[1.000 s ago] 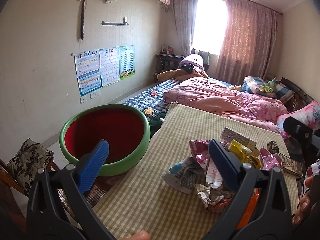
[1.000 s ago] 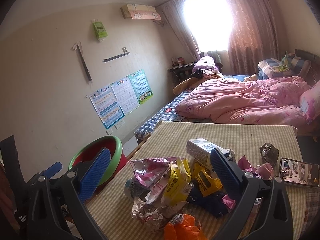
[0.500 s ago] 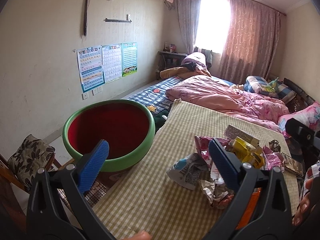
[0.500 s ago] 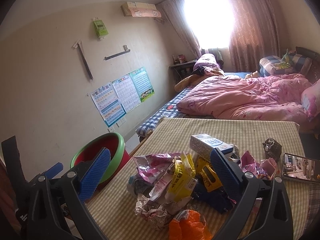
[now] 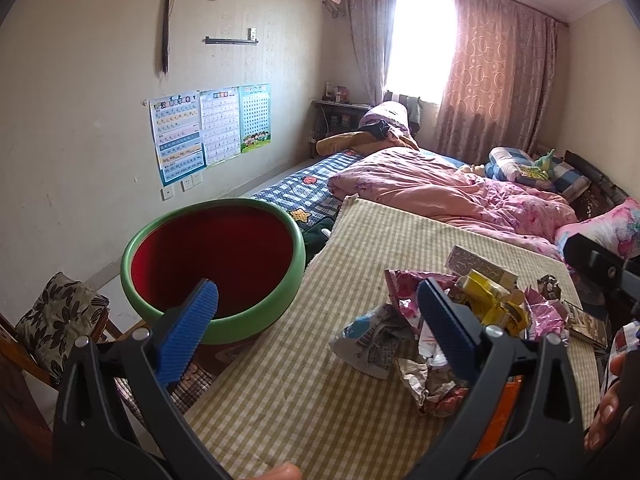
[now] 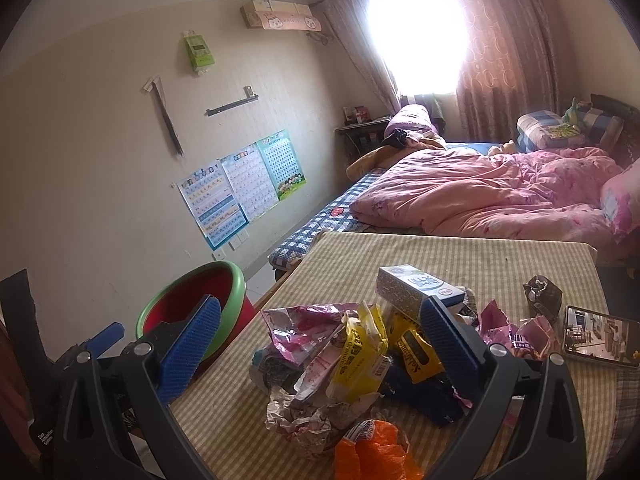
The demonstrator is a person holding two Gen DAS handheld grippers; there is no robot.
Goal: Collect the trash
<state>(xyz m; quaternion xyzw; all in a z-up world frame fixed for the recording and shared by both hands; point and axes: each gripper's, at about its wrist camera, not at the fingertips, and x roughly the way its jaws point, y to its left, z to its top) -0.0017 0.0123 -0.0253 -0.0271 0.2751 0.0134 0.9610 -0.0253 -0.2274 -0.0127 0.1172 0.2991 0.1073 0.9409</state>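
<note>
The trash [image 6: 360, 356] lies in one loose heap on the checked table [image 6: 460, 256], toward its near right part: pink foil wrappers, a yellow packet [image 6: 362, 354], a crumpled grey wrapper [image 5: 374, 340], a small box [image 6: 416, 286] at the heap's 12 o'clock and an orange bag [image 6: 372, 452] at its 6 o'clock. A phone [image 6: 600, 336] rests at the heap's 3 o'clock, near it but apart; probably not trash, so best left alone.

The basin [image 5: 212, 264], green outside and red inside, stands at the table's 9 o'clock, just off its edge and lower. It likely sits there as the bin, close enough for short carries from the heap. Nothing shows in it.

The left gripper [image 5: 316, 334] hangs above the bare near-left part of the table, between basin and heap, its blue pads [image 5: 188, 332] spread wide and holding nothing. The right gripper [image 6: 324, 354] hangs above the heap, equally wide, with the yellow packet and pink foil framed between its pads; whether a pad touches a wrapper cannot be told. Its placement suggests a first grab from the top of the heap.
</note>
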